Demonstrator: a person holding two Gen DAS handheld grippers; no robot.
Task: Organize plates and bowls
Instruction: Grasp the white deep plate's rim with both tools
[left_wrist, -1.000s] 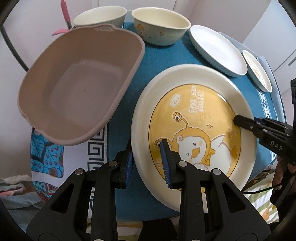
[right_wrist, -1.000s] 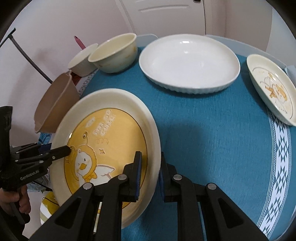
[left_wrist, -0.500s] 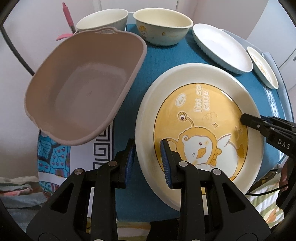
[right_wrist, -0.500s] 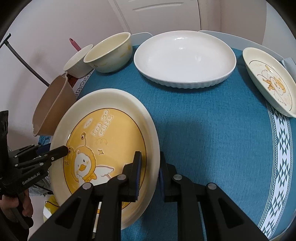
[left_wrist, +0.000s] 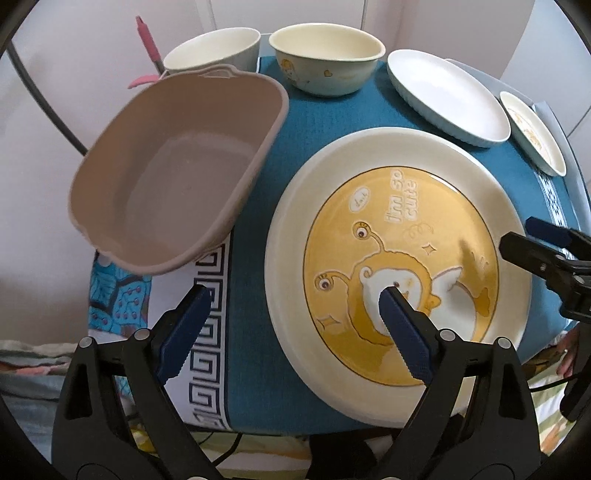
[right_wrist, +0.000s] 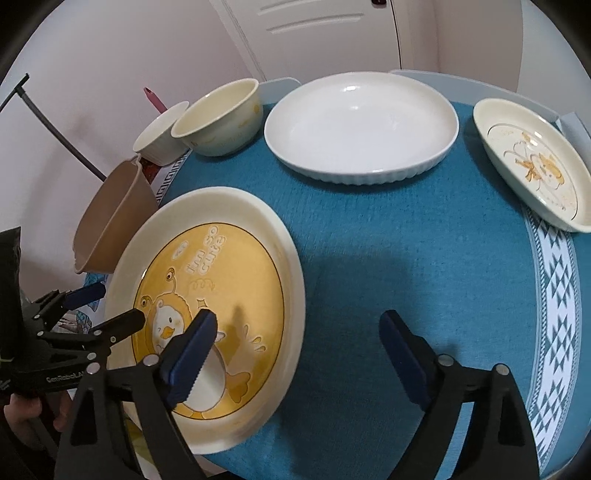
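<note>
The big yellow cartoon plate (left_wrist: 402, 266) lay flat on the teal cloth (right_wrist: 406, 258) at the table's near edge, about 6 o'clock. Both grippers stood spread wide around its rim, the left gripper (left_wrist: 295, 310) and the right gripper (right_wrist: 299, 332), clamping nothing. The beige basin (left_wrist: 173, 170) sat at 9 o'clock, 2 bowls at 11, the white dish (right_wrist: 362, 125) at 12. It looked like the release step; the next move probably called for fetching another dish for stacking.
</note>
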